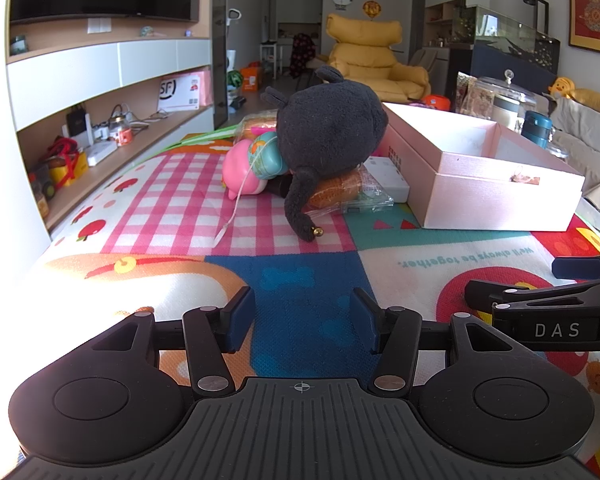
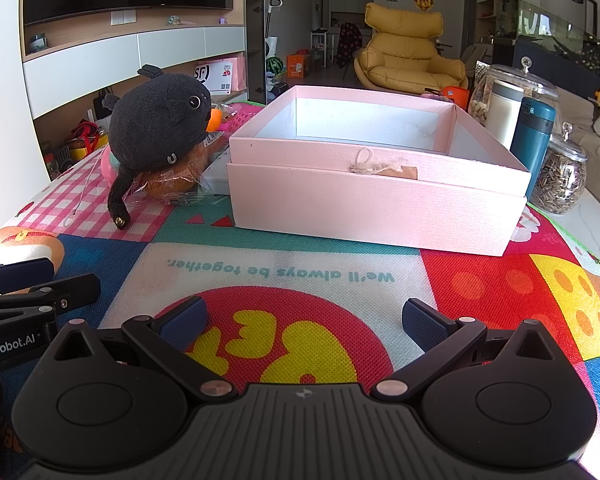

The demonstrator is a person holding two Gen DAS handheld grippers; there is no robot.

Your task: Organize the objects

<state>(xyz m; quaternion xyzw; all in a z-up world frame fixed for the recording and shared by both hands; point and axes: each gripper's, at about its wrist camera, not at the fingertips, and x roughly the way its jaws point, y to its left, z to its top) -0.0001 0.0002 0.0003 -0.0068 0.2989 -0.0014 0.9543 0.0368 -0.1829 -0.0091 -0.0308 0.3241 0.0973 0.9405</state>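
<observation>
Sunlight falls across a living room with a dark television on the wall unit, a yellow lounge chair at the far end, and a table covered by a bright patchwork mat (image 1: 440,264) printed with checks, apples and cartoon shapes. From the left wrist camera, the left gripper (image 1: 304,320) hangs low over a blue patch of the mat, its blue pads standing apart with nothing between them. Beyond it, near the middle of the table, a black plush toy (image 1: 328,128) lies on top of a small heap: a pink and teal toy (image 1: 252,164) at its left, a wrapped bread bun (image 1: 340,192) under it, and a white packet (image 1: 388,178) touching the side of the pink box (image 1: 496,200). That box stands open at the right, and what shows of its inside is bare. Part of the right gripper (image 1: 548,304) juts in at the right edge. From the right wrist camera, the right gripper (image 2: 306,320) sits over a red circle with yellow shapes, its fingers spread wide and holding nothing. The pink box (image 2: 380,200) lies straight ahead, the plush toy (image 2: 156,124) and its heap just beside its left wall. Behind the box's right corner stand a teal flask (image 2: 536,140), a white tumbler (image 2: 504,116) and a glass jar of seeds (image 2: 562,180).
</observation>
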